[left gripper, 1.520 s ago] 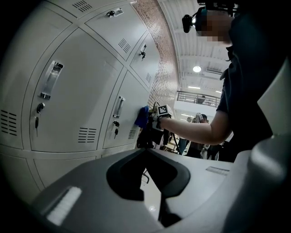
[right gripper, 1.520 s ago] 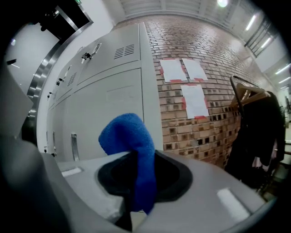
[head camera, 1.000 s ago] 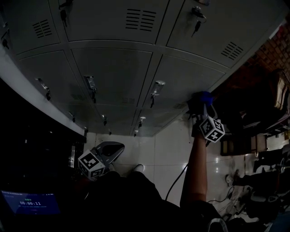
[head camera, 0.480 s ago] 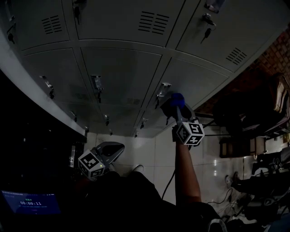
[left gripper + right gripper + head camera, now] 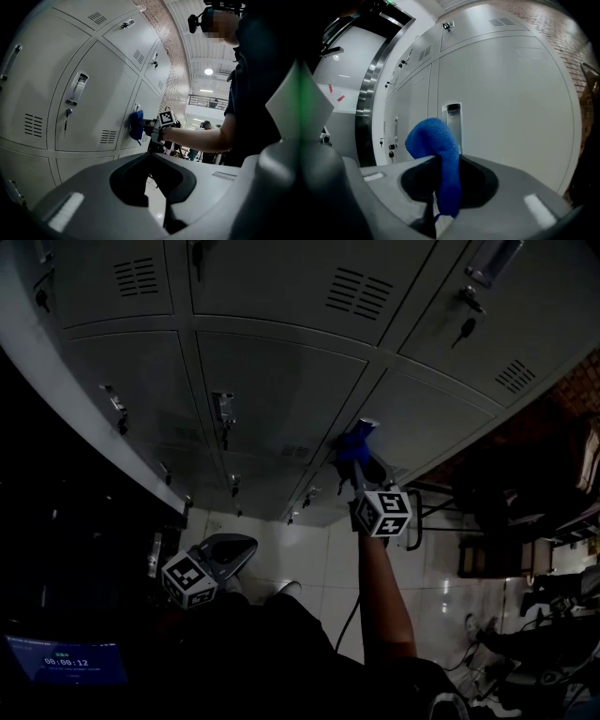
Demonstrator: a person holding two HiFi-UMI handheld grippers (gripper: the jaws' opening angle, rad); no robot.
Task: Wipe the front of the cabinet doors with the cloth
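Note:
Grey locker cabinet doors (image 5: 281,371) fill the upper head view. My right gripper (image 5: 359,468) is raised to a lower door (image 5: 431,423) and is shut on a blue cloth (image 5: 353,448), which lies against the door beside its handle (image 5: 367,426). In the right gripper view the cloth (image 5: 436,140) bulges out of the shut jaws of the right gripper (image 5: 443,161), right in front of the handle (image 5: 453,119). My left gripper (image 5: 225,554) hangs low and away from the doors, shut and empty. The left gripper view shows the left gripper (image 5: 151,159), with the cloth (image 5: 136,125) beyond it on the door.
Handles (image 5: 223,409) and keys (image 5: 466,326) stick out of several doors. A dark opening borders the lockers on the left. A small lit screen (image 5: 66,662) sits at lower left. Chairs and furniture (image 5: 525,521) stand at right on the tiled floor, where a cable (image 5: 349,615) runs.
My right gripper has carried the cloth leftward across the lower door, from its right edge to beside the handle. The left gripper has stayed put.

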